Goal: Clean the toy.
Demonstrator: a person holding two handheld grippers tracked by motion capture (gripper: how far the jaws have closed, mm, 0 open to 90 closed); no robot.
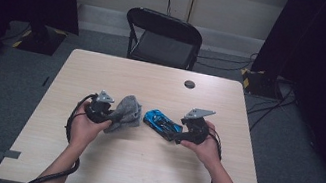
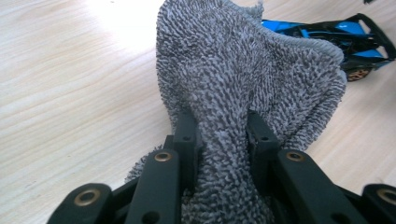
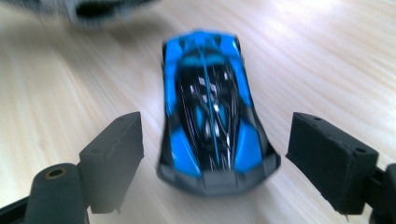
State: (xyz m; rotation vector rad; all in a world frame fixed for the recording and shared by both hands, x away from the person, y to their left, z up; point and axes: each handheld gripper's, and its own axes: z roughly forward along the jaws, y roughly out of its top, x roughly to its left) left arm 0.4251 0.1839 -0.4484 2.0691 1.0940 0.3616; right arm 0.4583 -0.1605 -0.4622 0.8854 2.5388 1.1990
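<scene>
A grey fluffy cloth is bunched up left of the table's middle. My left gripper is shut on the cloth, whose pile bulges between the two jaws. A blue and black toy car lies on the table just right of the cloth. In the right gripper view the toy car sits rear end toward me, between the spread jaws of my right gripper, which is open; neither jaw touches it. From above, my right gripper is at the car's right end.
A light wooden table carries everything; a small dark round disc sits near its far edge. A black folding chair stands beyond the table. Dark curtains hang at both sides, with cables on the floor at right.
</scene>
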